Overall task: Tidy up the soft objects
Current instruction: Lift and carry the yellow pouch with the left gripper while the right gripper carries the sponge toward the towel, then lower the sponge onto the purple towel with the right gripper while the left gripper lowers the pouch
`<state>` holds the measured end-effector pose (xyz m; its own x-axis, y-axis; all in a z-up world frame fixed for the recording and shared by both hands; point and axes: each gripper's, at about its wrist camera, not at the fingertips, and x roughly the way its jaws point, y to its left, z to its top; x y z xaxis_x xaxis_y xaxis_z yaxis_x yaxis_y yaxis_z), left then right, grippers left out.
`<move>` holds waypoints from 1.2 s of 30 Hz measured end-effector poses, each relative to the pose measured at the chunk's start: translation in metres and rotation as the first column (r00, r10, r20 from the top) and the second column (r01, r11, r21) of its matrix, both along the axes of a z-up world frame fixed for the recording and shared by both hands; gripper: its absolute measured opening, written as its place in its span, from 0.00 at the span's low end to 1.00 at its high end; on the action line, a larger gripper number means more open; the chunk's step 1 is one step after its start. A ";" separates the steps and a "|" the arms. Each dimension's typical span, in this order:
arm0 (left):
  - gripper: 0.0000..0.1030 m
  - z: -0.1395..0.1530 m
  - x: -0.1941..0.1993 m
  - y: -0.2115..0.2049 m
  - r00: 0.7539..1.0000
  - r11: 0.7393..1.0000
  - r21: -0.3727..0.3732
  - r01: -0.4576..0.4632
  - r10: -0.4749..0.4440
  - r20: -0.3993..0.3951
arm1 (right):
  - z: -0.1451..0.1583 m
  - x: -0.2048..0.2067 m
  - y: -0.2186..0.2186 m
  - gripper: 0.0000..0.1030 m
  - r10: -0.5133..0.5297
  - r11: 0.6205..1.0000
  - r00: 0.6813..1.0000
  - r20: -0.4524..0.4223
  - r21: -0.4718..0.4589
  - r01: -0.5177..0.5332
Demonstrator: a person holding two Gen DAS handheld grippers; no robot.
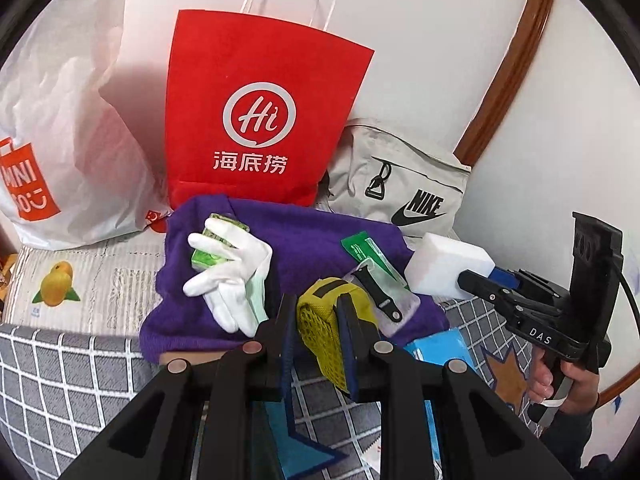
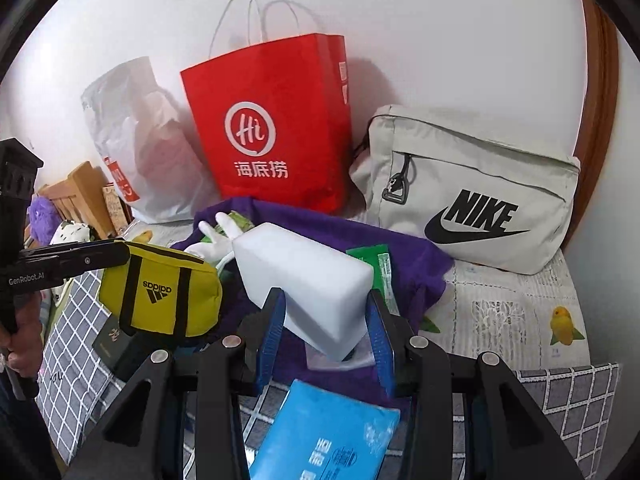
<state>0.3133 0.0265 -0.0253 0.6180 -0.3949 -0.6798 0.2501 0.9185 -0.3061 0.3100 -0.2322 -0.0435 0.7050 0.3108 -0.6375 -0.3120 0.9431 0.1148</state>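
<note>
Along the wall at the back, from your left, you have a white plastic shopping bag [image 1: 60, 128], then a red paper bag [image 1: 260, 120] standing upright with its white cord handles up, then a grey Nike bag [image 2: 472, 192] leaning against the wall. All three sit on a bed cover [image 1: 80, 280] printed with fruit.

Ahead of them a purple cloth [image 1: 288, 248] lies spread out. On its left part rests a white glove [image 1: 228, 276] with a small green packet [image 1: 212, 248] lying partly under its fingers. Further right on the cloth you can see a flat green sachet [image 1: 368, 256] and a clear pouch [image 1: 388, 300] with a black strap inside.

Your left gripper [image 1: 318, 344] is clamped on a small yellow Adidas pouch [image 2: 160, 292], pinched between its blue pads and held above the near edge of the cloth. Your right gripper [image 2: 326, 336] is clenched on a white foam block [image 2: 308, 280], which sticks out forward over the cloth, just right of the yellow pouch; the two held things are close but apart.

Under the grippers, a grey checked cushion cover [image 1: 60, 376] borders the cloth, with a blue packet [image 2: 324, 436] lying on it. A dark booklet [image 2: 116, 344] lies below the yellow pouch.
</note>
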 end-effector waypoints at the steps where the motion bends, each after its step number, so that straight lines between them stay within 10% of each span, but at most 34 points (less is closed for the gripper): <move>1: 0.19 -0.001 0.003 -0.001 1.000 1.000 0.000 -0.001 0.001 -0.003 | -0.002 0.005 0.001 0.40 -0.004 1.000 1.000 -0.004 -0.004 0.004; 36: 0.21 -0.065 0.091 -0.009 0.987 0.999 0.039 0.016 -0.009 -0.162 | -0.074 0.111 0.026 0.40 0.008 0.999 0.969 -0.248 -0.031 -0.016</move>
<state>0.4042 0.0175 -0.0904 0.4937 -0.3721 -0.7860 0.2119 0.9281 -0.3063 0.4207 -0.2062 -0.1175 0.5201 0.2947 -0.8016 -0.2890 0.9439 0.1596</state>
